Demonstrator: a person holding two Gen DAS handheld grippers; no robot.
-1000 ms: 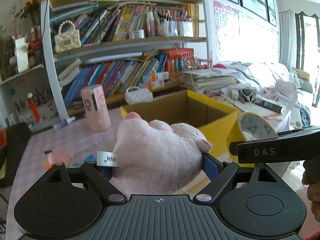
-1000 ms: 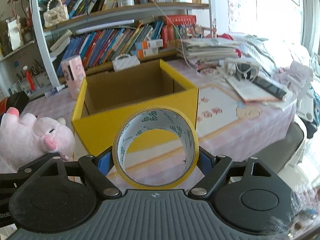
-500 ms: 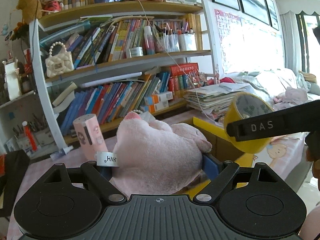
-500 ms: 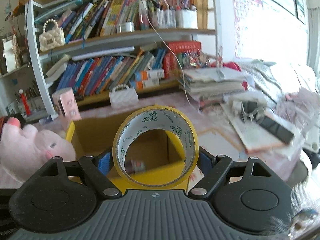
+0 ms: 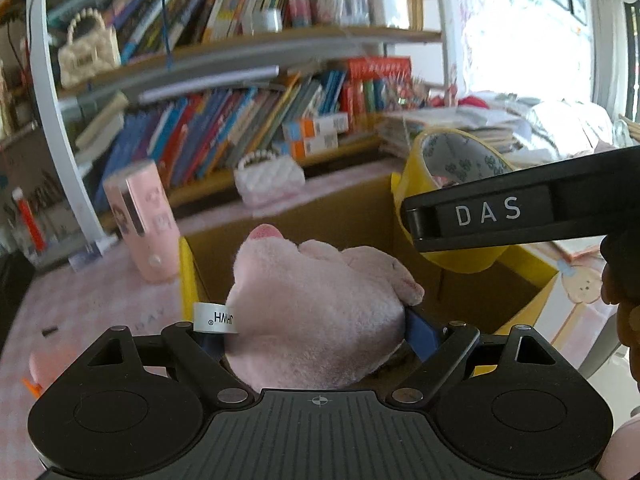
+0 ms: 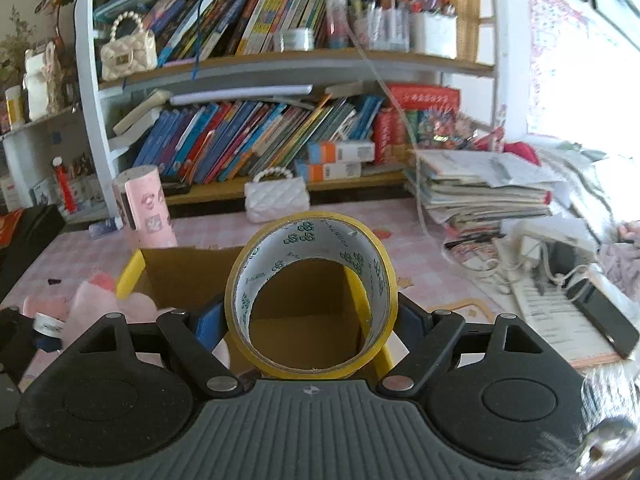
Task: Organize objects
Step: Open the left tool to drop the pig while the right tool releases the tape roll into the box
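My left gripper (image 5: pixel 316 320) is shut on a pink plush pig (image 5: pixel 316 312) and holds it over the open yellow cardboard box (image 5: pixel 480 288). My right gripper (image 6: pixel 310 316) is shut on a yellow roll of tape (image 6: pixel 310 296) and holds it upright over the same box (image 6: pixel 180 272). In the left wrist view the tape (image 5: pixel 448 176) and the right gripper's black body marked DAS (image 5: pixel 520 212) hang over the box's right side. In the right wrist view the pig (image 6: pixel 96 304) shows at the left, by the box's yellow wall.
A pink cylinder (image 6: pixel 144 212) and a white quilted purse (image 6: pixel 276 198) stand on the pink checked table (image 6: pixel 420 264) behind the box. A bookshelf (image 6: pixel 280 60) fills the back. Stacked papers (image 6: pixel 480 192), cables and a dark remote (image 6: pixel 608 320) lie at the right.
Both grippers have moved forward and down over the box with their loads; the box's inside now lies right below the pig and the tape.
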